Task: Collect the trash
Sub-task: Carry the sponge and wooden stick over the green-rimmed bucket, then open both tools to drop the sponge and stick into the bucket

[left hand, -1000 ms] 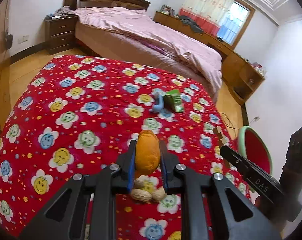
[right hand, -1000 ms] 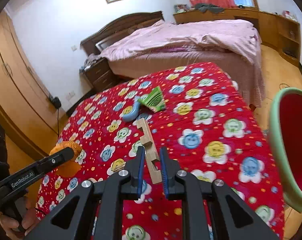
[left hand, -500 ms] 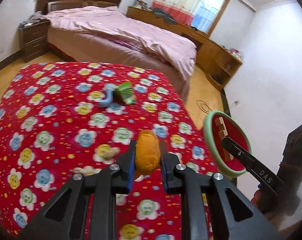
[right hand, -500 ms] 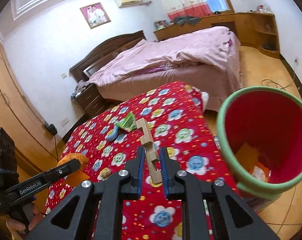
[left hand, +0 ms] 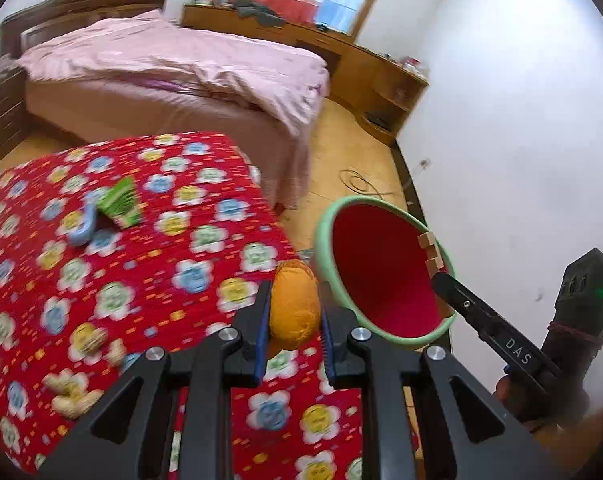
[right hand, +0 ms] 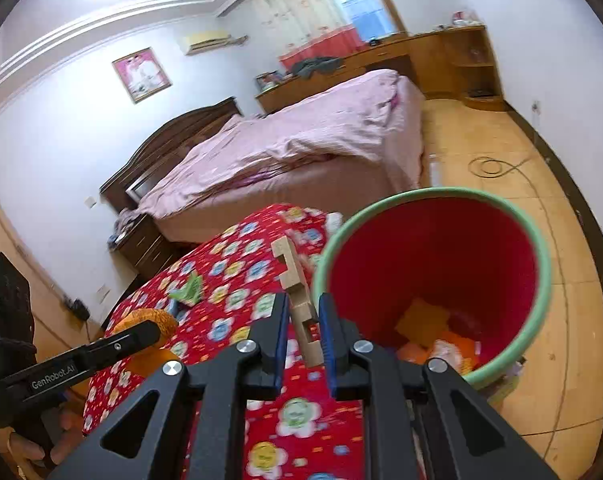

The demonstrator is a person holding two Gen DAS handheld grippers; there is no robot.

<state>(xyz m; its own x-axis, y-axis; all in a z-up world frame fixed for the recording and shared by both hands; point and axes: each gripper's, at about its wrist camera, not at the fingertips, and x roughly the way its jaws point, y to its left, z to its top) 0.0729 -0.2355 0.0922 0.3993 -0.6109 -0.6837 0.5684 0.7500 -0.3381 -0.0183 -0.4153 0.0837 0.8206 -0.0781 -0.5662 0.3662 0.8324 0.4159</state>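
— Bedroom, wooden floor [right hand: 549, 152], and a table under a red flowered cloth [left hand: 141, 280] close to the cameras. What do the jaws have?

— Both are clenched on something. The left gripper [left hand: 294, 312] is clamped on a soft orange lump [left hand: 294, 304], squeezed between its blue pads, over the near right edge of the cloth. The right gripper [right hand: 303, 320] pinches a notched wooden piece [right hand: 297, 296] by its lower half, so that the piece sticks up and leans left.

— And the bin?

— A red bucket with a pale green rim [right hand: 541, 248] stands on the floor just beside the table's edge. From the right wrist its mouth lies immediately right of the wooden piece, and orange and yellow scraps [right hand: 421, 316] lie on its bottom. In the left wrist view the bucket [left hand: 321, 248] sits just beyond the orange lump, and the tip of the wooden piece [left hand: 431, 250] shows at the far rim, held by the right gripper [left hand: 441, 276] coming in from the right.

— What remains on the cloth?

— A green packet [left hand: 121, 204] with a light blue curved thing [left hand: 81, 228] touching it, well back on the left. Peanuts in their shells [left hand: 73, 392] lie near the left gripper's side, blurred.

— Farther out?

— A bed with a pink cover [left hand: 173, 60] and dark headboard, a long wooden cabinet [left hand: 381, 68] under the window, and a loop of cable [right hand: 489, 166] on the floor.
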